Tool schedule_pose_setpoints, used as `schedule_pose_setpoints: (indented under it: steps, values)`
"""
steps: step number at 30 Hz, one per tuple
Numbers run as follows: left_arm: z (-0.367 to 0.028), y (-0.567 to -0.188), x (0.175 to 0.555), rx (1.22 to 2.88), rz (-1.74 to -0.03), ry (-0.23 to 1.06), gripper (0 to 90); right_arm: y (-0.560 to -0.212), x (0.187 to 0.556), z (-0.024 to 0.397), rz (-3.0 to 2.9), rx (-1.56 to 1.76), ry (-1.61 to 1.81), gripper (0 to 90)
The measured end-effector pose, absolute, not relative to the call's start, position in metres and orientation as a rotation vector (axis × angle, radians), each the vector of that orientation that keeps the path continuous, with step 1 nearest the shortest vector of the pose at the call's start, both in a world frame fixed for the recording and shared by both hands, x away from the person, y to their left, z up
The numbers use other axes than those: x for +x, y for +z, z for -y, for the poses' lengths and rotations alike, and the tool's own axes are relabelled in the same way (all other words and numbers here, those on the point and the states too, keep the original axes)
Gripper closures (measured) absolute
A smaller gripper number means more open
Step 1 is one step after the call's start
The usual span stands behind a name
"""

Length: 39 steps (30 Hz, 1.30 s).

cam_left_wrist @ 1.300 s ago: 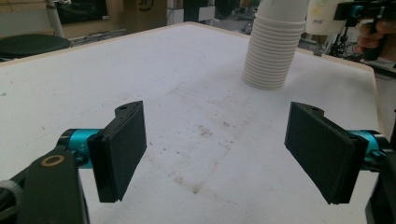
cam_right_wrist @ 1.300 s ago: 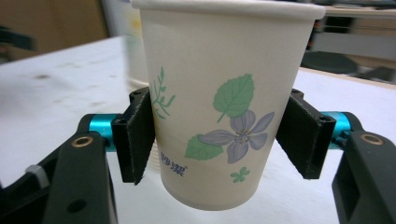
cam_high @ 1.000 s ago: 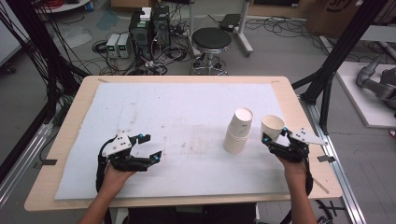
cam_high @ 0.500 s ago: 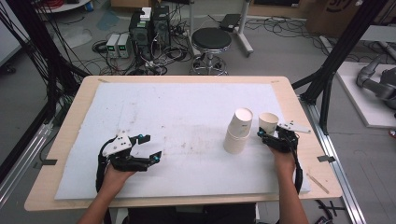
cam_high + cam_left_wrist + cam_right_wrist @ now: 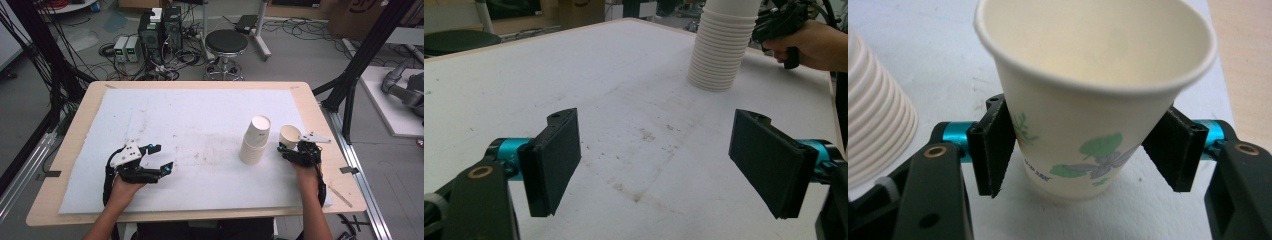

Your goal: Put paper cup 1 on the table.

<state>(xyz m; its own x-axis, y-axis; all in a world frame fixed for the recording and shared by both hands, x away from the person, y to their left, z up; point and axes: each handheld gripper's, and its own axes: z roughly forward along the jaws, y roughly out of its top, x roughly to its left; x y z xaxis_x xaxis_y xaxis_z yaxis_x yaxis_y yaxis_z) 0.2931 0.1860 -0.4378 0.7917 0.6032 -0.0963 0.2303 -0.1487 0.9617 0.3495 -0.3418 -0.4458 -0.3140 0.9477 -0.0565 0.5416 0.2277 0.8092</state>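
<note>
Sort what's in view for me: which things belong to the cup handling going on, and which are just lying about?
In play:
- single paper cup, upright, clamped by the right gripper
- stack of paper cups just beside it
- left gripper, open over the white mat

Lying about:
- stool beyond the table
- electronics boxes and cables on the floor

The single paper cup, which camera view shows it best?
The right gripper view: the cup sits large between the right gripper jaws, leaf print and open mouth clear. The high view shows it small, beside the cup stack.
</note>
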Motion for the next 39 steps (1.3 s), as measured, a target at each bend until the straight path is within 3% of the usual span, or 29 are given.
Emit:
schedule_pose_setpoints:
  steps: [4, 8, 29, 39]
  values:
    - [-0.186, -0.438, 0.294, 1.724, -0.658, 0.365, 20.7, -0.447, 0.346, 0.344, -1.959, 1.373, 0.945, 30.9]
    - [-0.186, -0.438, 0.294, 1.726, -0.662, 0.36, 20.7, -0.446, 0.341, 0.349, -1.948, 1.4, 0.971, 21.1]
    - [-0.212, -0.429, 0.297, 1.629, -0.763, 0.461, 16.6, -0.408, 0.266, 0.348, -1.937, 1.26, 1.267, 21.2]
    - [-0.213, -0.43, 0.295, 1.63, -0.745, 0.454, 17.0, -0.405, 0.256, 0.336, -1.969, 1.144, 1.253, 21.4]
